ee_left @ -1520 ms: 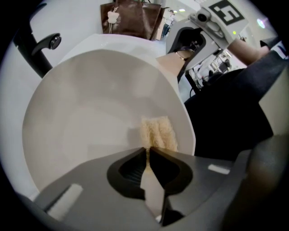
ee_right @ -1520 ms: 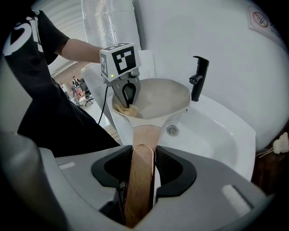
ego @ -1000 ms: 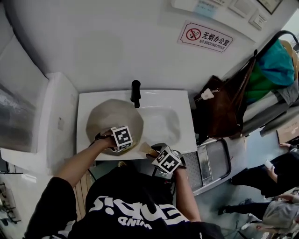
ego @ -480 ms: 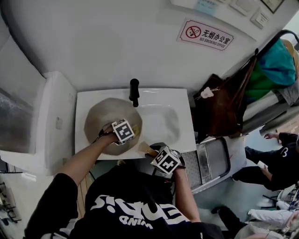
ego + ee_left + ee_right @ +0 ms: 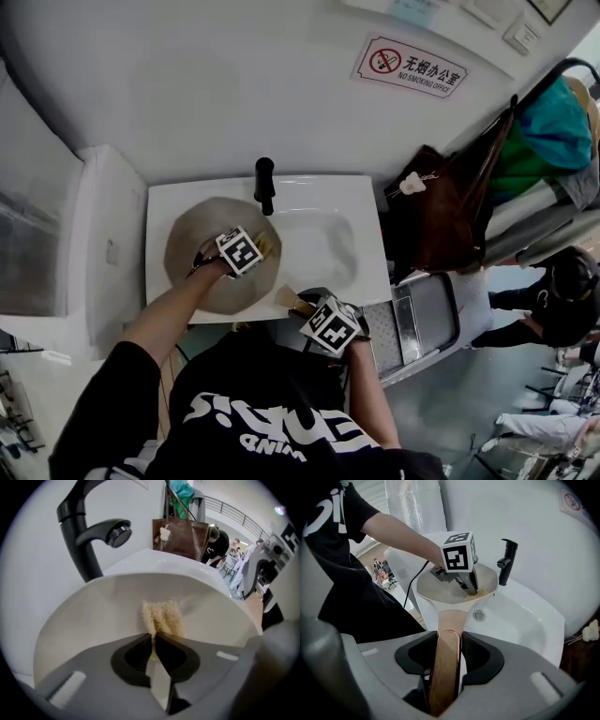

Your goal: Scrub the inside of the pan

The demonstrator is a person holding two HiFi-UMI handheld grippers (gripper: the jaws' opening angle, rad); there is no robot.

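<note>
The left gripper [image 5: 153,638] is clamping a pale fibrous scrubber [image 5: 162,617] and holding it against the beige pan [image 5: 89,620] interior, with the black faucet [image 5: 80,536] standing behind.

The head view looks steeply down from above the person onto the white ceramic washbasin [image 5: 328,192], from farther off. The left claw [image 5: 154,638] view sits close inside the beige round pan [image 5: 84,620], facing past the pale fibrous scrubber [image 5: 161,618] toward the black curved tap [image 5: 84,555]. The right claw [image 5: 449,644] view looks along the long wooden handle [image 5: 445,672] from the basin's front. All three share pan, tap and basin.
</note>
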